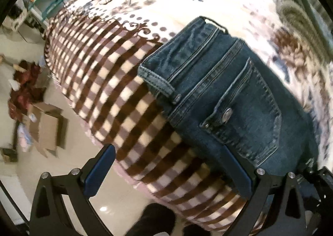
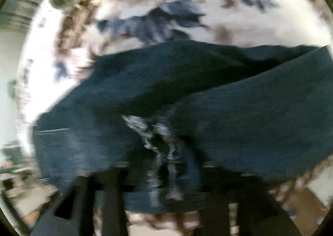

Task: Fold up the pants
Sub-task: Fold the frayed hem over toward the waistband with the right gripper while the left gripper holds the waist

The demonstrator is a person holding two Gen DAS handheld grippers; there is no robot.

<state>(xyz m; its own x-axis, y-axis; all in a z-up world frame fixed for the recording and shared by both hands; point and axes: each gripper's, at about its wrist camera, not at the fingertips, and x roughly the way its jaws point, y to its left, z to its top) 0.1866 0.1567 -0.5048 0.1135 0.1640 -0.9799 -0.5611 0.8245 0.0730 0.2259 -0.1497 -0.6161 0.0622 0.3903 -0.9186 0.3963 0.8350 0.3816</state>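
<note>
Wide-spread and empty, the left gripper (image 1: pixel 166 165) is pointed steeply down over the bed's patterned blanket (image 1: pixel 108 73). Folded jeans (image 1: pixel 224 94) are laid on it, under one blue finger (image 1: pixel 237 169). The right gripper's (image 2: pixel 164 175) state cannot be told through blur.

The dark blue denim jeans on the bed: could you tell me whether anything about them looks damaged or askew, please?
Yes. The dark blue denim jeans show pale frayed threads in the blurred right wrist view, though whether that is a tear cannot be told. They lie at an angle on the checked and floral blanket.
</note>
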